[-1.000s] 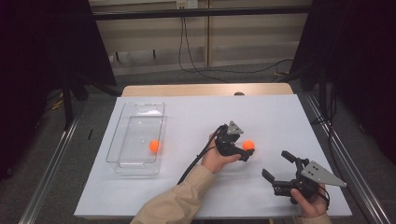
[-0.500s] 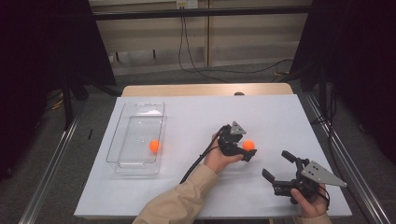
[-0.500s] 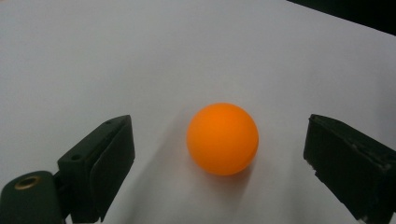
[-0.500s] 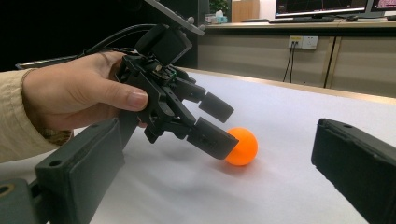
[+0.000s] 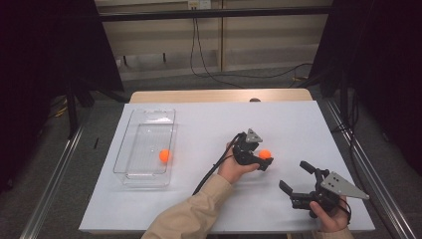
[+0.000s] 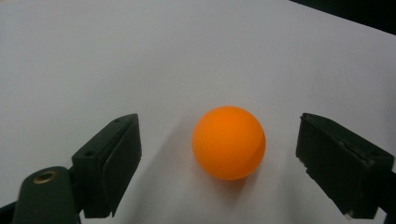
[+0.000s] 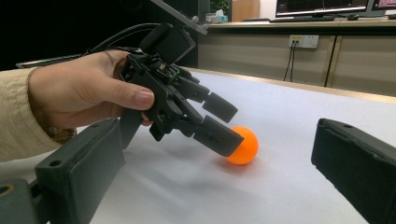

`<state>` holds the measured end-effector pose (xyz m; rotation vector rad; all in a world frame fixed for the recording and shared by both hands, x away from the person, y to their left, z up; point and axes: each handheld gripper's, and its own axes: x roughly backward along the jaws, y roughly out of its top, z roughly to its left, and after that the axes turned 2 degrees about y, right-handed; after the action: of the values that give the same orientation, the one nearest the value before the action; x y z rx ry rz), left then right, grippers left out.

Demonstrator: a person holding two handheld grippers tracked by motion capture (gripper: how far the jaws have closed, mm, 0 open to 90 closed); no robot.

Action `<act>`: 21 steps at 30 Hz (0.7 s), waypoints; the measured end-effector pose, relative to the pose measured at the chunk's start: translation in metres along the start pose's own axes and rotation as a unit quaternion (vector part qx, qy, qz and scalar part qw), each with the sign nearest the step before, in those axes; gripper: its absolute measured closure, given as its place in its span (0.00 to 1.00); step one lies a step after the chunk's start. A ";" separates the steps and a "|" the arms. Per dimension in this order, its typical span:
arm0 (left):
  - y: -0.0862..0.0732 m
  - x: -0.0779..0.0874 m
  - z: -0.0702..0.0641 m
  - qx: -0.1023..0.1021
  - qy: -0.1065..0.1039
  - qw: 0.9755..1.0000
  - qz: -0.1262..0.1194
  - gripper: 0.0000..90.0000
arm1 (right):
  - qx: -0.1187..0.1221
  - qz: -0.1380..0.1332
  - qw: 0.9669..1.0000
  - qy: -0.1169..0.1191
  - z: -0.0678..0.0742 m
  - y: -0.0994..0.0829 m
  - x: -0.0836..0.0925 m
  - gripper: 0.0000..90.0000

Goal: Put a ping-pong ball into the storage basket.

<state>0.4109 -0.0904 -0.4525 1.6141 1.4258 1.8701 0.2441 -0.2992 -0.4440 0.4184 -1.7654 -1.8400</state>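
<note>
Orange and smooth, the ball is sitting on the white tabletop between the two black jaws of the left claw. The jaws have just been closing in on it, yet neither pad is touching it, so this claw is open with the ball framed between them. In the left gripper view the ball is lying nearer the right-hand jaw than the other, so the step in hand looks like a pinch about to land.

To do it well, the left hand should be centring the claw on the ball first. A ball this light and round would likely be rolling away if one pad met it early. Squeezing slowly and level with the ball's widest part should be keeping it from squirting out.

Outward from the ball, the right claw is resting near the tabletop's near edge, to the right of the ball, its jaws spread and holding nothing. Well to the left of the ball a clear plastic bin is standing with a second orange ball inside. Bare tabletop is lying between ball and bin, so nothing appears to be blocking a carry that way.
</note>
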 end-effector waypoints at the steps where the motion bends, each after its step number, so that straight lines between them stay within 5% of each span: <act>1: 0.000 0.000 0.000 -0.001 0.000 1.000 0.001 0.17 | 0.000 0.000 1.000 0.000 0.000 0.000 0.000 0.02; 21: 0.001 -0.009 -0.002 -0.011 -0.006 0.999 0.030 0.38 | 0.000 0.001 1.000 0.002 0.000 0.000 0.000 0.02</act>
<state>0.4127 -0.0989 -0.4569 1.6715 1.3615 1.8991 0.2443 -0.2989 -0.4441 0.4210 -1.7620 -1.8369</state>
